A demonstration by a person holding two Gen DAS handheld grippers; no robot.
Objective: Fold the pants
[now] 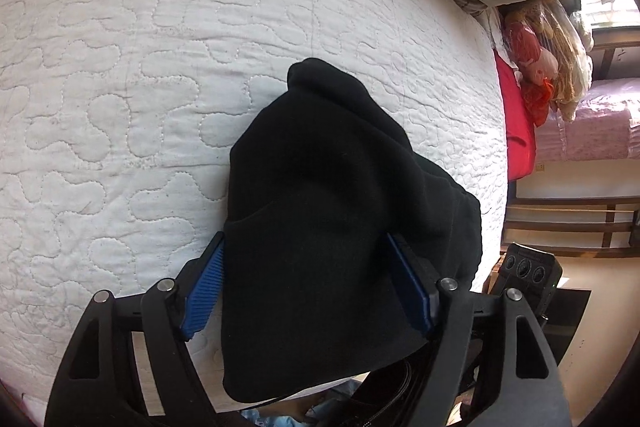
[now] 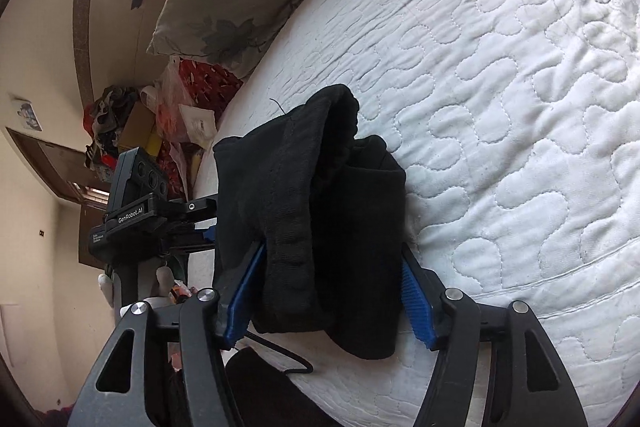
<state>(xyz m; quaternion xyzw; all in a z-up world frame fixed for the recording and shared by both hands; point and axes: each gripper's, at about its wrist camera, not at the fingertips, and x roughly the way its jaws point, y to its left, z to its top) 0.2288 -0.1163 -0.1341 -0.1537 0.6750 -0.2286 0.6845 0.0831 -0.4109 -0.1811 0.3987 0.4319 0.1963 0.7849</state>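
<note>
**Fingers astride folded pants, grip in doubt**

Fingers [image 1: 202,297] of the left gripper [image 1: 306,291] stand wide either side of the black pants [image 1: 320,195]; whether the pads press the cloth cannot be told. Right gripper [image 2: 330,291]: same, fingers spread around the bundle, contact unclear. Pants: bunched near the edge of the white quilt [image 1: 120,67], one end overhanging. Step, as judged: setting the fold down; lower both ends evenly, release together. Both grippers tilt downward, side by side.
</note>
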